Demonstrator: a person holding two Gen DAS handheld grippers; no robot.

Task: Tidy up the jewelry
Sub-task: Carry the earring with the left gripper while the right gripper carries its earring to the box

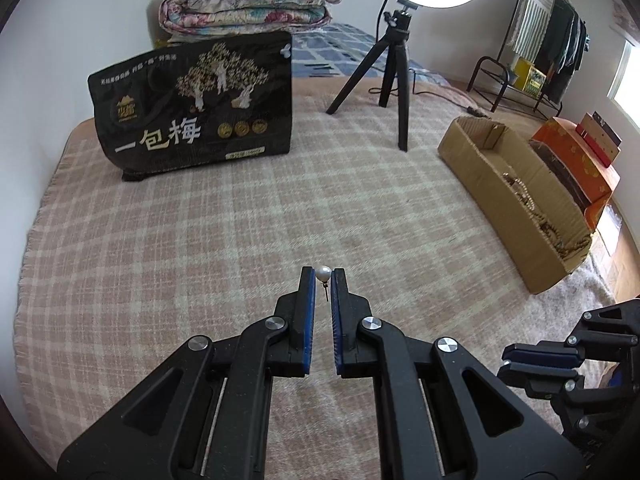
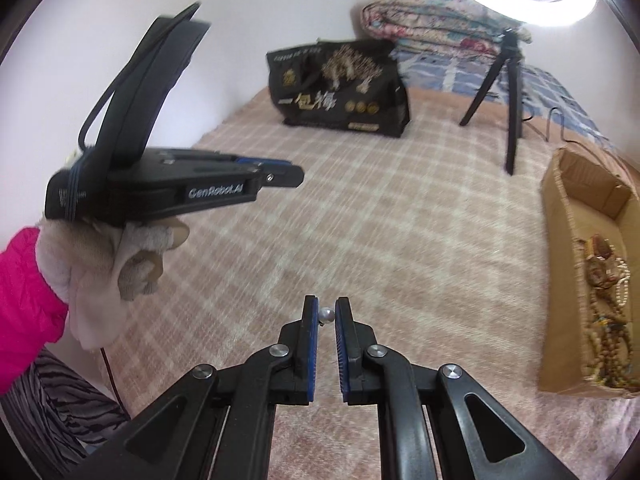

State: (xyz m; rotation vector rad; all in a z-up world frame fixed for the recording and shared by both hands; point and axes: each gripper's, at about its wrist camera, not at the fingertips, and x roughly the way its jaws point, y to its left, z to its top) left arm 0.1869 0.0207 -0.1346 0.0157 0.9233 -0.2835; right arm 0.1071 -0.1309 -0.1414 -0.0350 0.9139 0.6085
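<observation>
Each pair of tongs holds one pearl stud above the bed, with the box of jewelry to the right.

The left tongs [image 1: 323,276] are closed on a pearl earring [image 1: 323,273] at the very tips, its thin post pointing down between the blue pads. The right tongs [image 2: 326,314] pinch a second pearl earring [image 2: 326,314] in the same way, above the checked blanket [image 2: 380,220]. The cardboard box [image 1: 496,196] stands on the bed, well apart from both, and already contains bead strings and other pieces. I judge that most of the sorting is done: no loose jewelry is visible on the blanket, and these two studs remain to be carried to the box.
</observation>
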